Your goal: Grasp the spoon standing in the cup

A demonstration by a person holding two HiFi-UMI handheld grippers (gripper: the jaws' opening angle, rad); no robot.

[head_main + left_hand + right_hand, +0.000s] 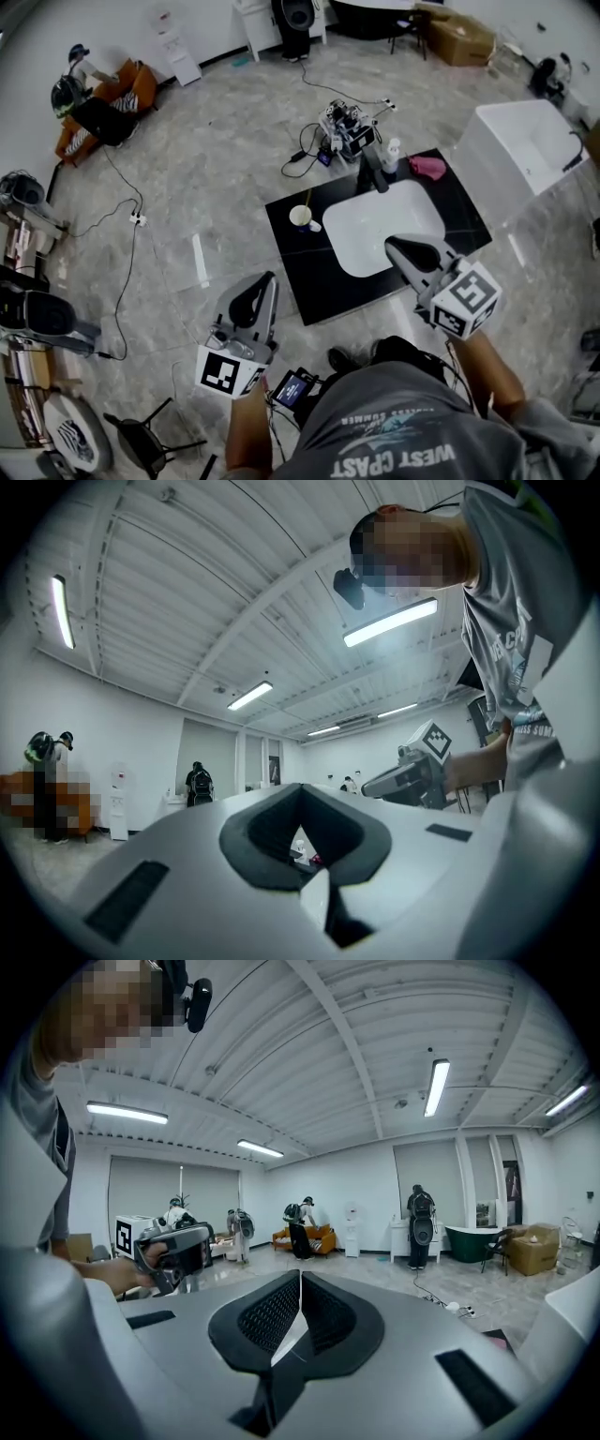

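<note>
A white cup [301, 218] stands on the black countertop [319, 281], just left of the white sink basin [380, 227]. A thin spoon [307, 199] stands upright in the cup. My left gripper [270, 277] hovers off the counter's near left corner, short of the cup, its jaws together and holding nothing. My right gripper [392, 244] hangs over the basin's near edge, to the right of the cup, also shut and empty. In the left gripper view the jaw tips [300, 787] meet, and the right gripper [403, 778] shows beyond. In the right gripper view the tips [300, 1275] touch.
A dark faucet [373, 174], a white bottle [391, 155] and a pink cloth [428, 167] sit at the counter's far side. A white bathtub [525, 141] stands to the right. Cables [127, 220] and a device [347, 127] lie on the floor. A black chair [141, 436] is near left.
</note>
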